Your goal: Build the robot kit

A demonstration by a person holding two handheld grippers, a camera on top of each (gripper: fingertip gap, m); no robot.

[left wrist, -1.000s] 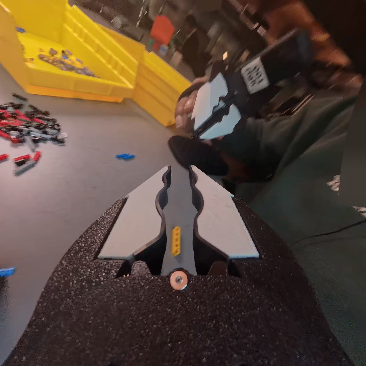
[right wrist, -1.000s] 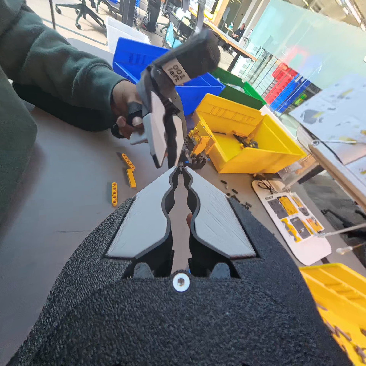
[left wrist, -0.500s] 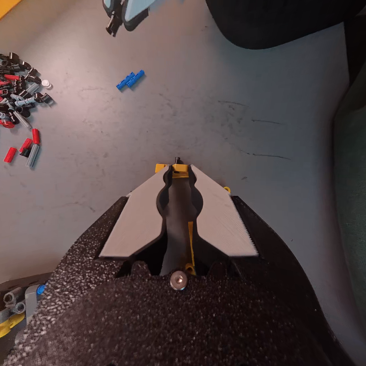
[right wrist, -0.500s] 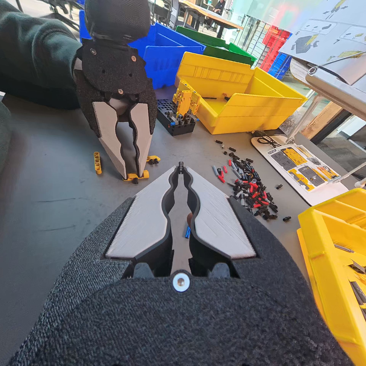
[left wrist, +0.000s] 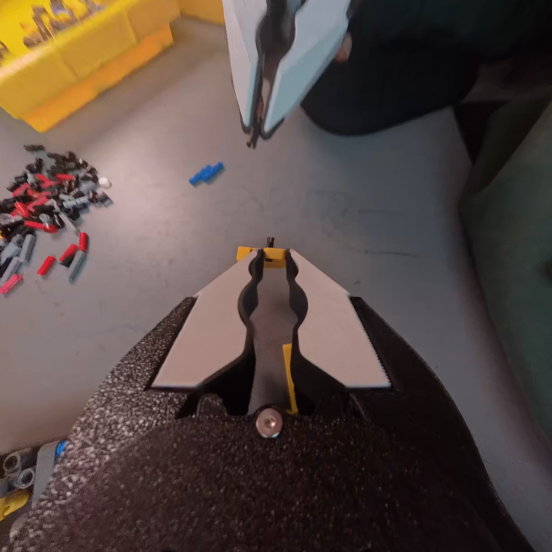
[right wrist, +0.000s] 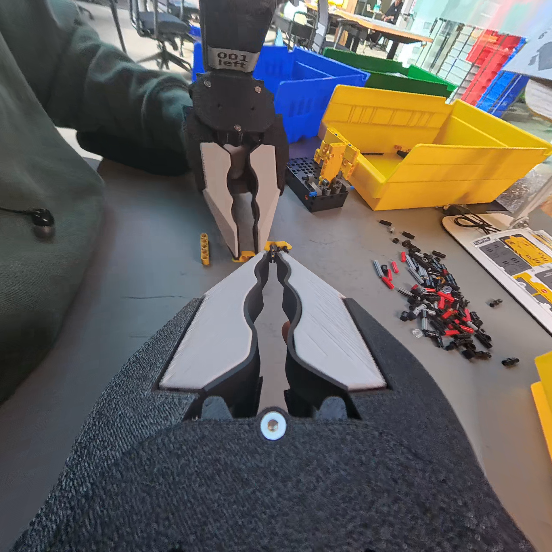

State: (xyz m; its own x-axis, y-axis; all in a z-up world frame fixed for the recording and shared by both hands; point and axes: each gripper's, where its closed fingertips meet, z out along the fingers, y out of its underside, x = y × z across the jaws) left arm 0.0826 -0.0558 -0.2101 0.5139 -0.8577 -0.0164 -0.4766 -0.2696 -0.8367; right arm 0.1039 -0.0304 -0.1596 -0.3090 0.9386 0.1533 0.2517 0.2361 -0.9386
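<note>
My left gripper (left wrist: 274, 258) is shut on a short yellow beam (left wrist: 246, 252) and presses it on the grey table; a black pin (left wrist: 270, 241) sticks out of the beam's far side. It also shows in the right wrist view (right wrist: 245, 252), upright with the beam (right wrist: 242, 257) at its tips. My right gripper (right wrist: 272, 256) is shut on a small black pin (left wrist: 252, 141). It hovers just above the table, close to the held beam, and appears blurred in the left wrist view (left wrist: 259, 131). A second yellow piece (right wrist: 280, 246) lies just behind its tips.
A loose yellow beam (right wrist: 204, 249) lies left of the left gripper. A pile of red, black and grey pins (right wrist: 439, 301) and an instruction booklet (right wrist: 525, 263) lie to the right. A black block with yellow parts (right wrist: 316, 191), yellow bins (right wrist: 433, 179) and a blue bin (right wrist: 301, 80) stand behind. Blue pins (left wrist: 206, 173) lie nearby. Left tips to right tips: about 7 cm.
My left gripper came down from a raised, tilted pose and closed on the yellow beam on the table. My right gripper with its pin has moved in close to that beam.
</note>
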